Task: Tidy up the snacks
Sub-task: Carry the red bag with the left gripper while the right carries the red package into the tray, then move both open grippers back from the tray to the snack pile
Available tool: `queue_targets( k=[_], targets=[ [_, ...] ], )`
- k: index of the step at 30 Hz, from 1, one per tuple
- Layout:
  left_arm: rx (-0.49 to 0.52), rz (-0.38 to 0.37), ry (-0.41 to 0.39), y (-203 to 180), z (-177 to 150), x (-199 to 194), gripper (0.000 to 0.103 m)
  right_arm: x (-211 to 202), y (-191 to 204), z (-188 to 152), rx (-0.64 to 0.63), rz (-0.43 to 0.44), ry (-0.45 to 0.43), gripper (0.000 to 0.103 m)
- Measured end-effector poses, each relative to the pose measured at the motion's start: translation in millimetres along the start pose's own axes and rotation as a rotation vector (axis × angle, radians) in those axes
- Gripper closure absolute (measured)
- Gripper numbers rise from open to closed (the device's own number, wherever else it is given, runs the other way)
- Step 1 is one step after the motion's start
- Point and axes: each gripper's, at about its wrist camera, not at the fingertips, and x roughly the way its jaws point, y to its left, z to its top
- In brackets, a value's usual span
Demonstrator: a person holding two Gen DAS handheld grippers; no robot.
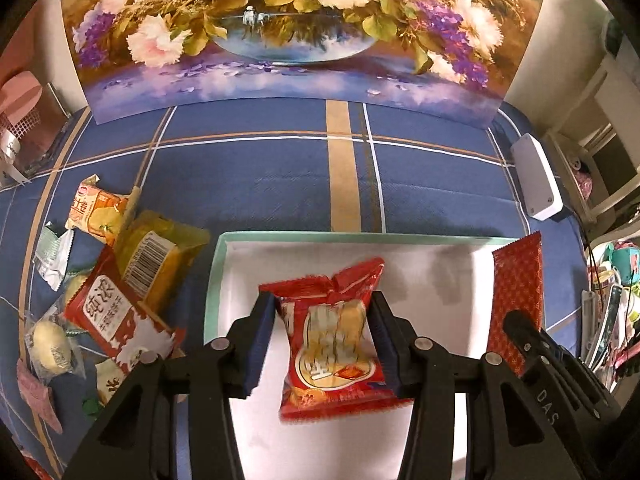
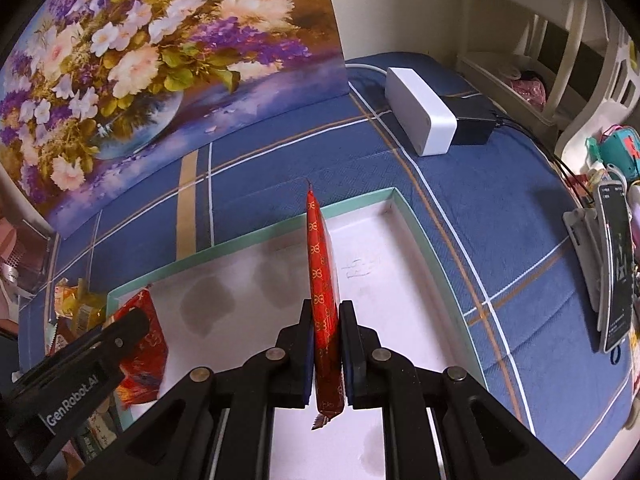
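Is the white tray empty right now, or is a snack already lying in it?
Empty, as far as visible. The white tray's floor is bare; both red packets are held above it. Its near end is hidden by the jaws.

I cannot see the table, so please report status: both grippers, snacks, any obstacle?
Left gripper shut on red snack pack, over white tray. Right gripper shut on slim red packet, over tray too. Nothing blocking.

Red biscuit pack: you see it crumpled at the top, printed face toward you, over the white floor of the tray.
Slim red patterned packet: you see it edge-on and upright above the tray.
Tray: shallow, white inside, mint-green rim, lying on the blue checked cloth.
Loose snacks: your pile lies left of the tray, overlapping.
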Motion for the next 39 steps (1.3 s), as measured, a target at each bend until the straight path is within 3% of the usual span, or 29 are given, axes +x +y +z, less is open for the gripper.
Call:
queue_targets(
  k=[2,11,12,13,14,15,20,27,39],
  targets=[
    [-0.015,-0.008,0.007,3.1,-0.1,0.6,0.033,-1.6,2.0,0.0,-0.007,0.002,-0.005,0.09],
    [-0.042,0.024,-0.013,18.5,-5.3,-13.8,0.033,-8.5,9.7,-3.6,-0.031,0.01,-0.003,0.087],
    [-0.051,0.03,-0.015,22.2,-5.8,-16.1,0.031,-9.1,11.0,-4.1,-0.036,0.014,-0.001,0.075],
    [-0.062,0.041,-0.018,26.8,-6.8,-18.2,0.025,-9.3,12.6,-4.7,-0.04,0.02,-0.001,0.05],
    [-0.079,0.058,-0.022,33.1,-8.4,-20.7,0.015,-10.0,13.7,-5.7,-0.04,0.021,-0.002,0.039],
    [-0.092,0.071,-0.026,38.4,-9.7,-23.0,0.013,-10.9,15.0,-6.8,-0.041,0.024,-0.007,0.033],
    [-0.147,0.124,-0.044,65.1,-18.4,-35.8,0.013,-12.0,25.0,-10.5,-0.07,0.033,0.006,0.032],
    [-0.214,0.23,-0.103,104.6,-35.8,-54.5,0.01,-17.2,35.3,-17.9,-0.083,0.047,0.024,0.0],
    [-0.312,0.272,-0.246,166.9,-70.6,-82.3,0.008,-57.6,66.2,-31.8,-0.092,0.147,-0.066,0.0]
  ],
)
